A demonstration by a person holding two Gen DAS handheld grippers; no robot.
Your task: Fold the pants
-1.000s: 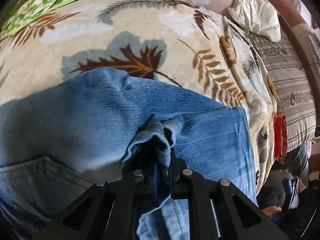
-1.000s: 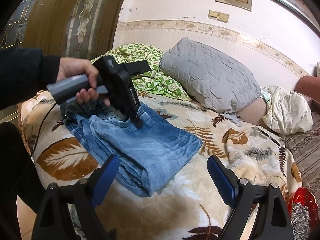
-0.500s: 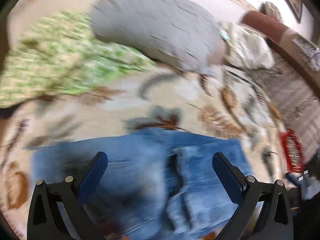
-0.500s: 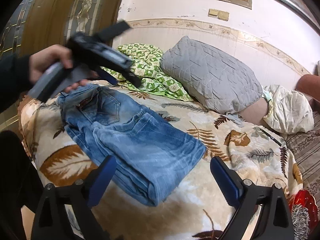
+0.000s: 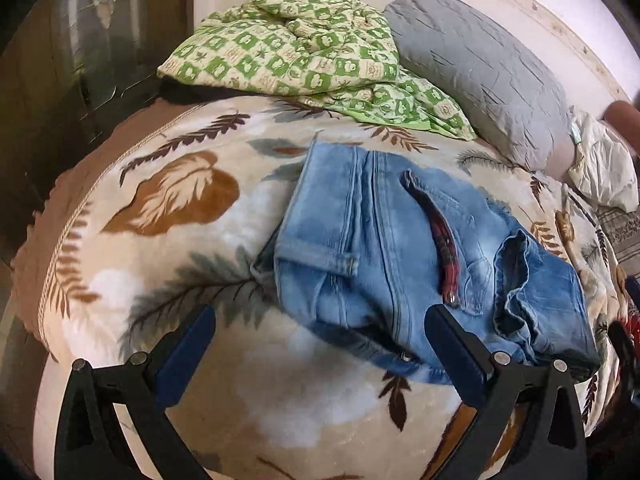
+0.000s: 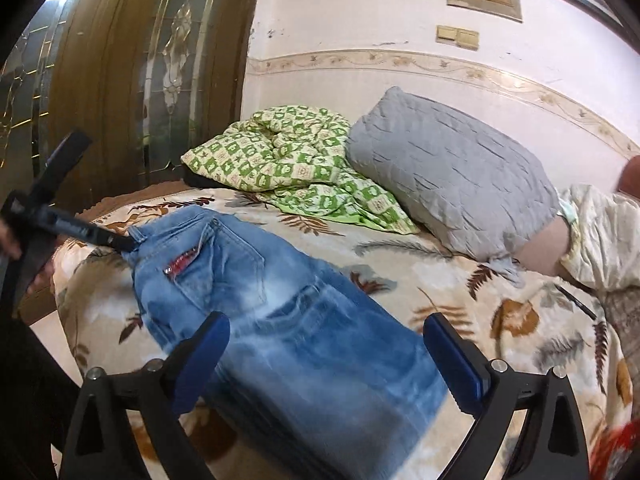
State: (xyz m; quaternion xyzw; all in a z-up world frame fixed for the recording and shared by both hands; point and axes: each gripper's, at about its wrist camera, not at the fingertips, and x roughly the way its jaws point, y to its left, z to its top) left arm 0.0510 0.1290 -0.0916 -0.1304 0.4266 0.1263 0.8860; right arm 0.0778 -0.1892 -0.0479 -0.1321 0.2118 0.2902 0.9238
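Light blue jeans [image 5: 380, 264] lie folded on the leaf-patterned blanket [image 5: 168, 200]. A back pocket with a red lining faces up, and one end is bunched [image 5: 516, 280]. My left gripper [image 5: 318, 320] hovers open over the near edge of the jeans, with nothing between its blue pads. In the right wrist view it [image 6: 96, 192] is held by a hand at the left edge, one fingertip [image 6: 116, 242] close to the waistband. My right gripper [image 6: 326, 326] stands wide open low over the folded jeans [image 6: 280, 320], its pads clear of the cloth.
A green checked quilt [image 5: 304, 40] and a grey pillow [image 5: 480, 68] lie at the head of the bed, with a cream cloth [image 5: 604, 168] to the right. A wooden door with glass panels [image 6: 120, 80] stands beyond the bed's left edge. The blanket drops off at the front.
My left gripper let go of the denim fold, opened wide and drew back and up toward the waistband end. My right gripper came closer over the jeans and opened slightly wider.
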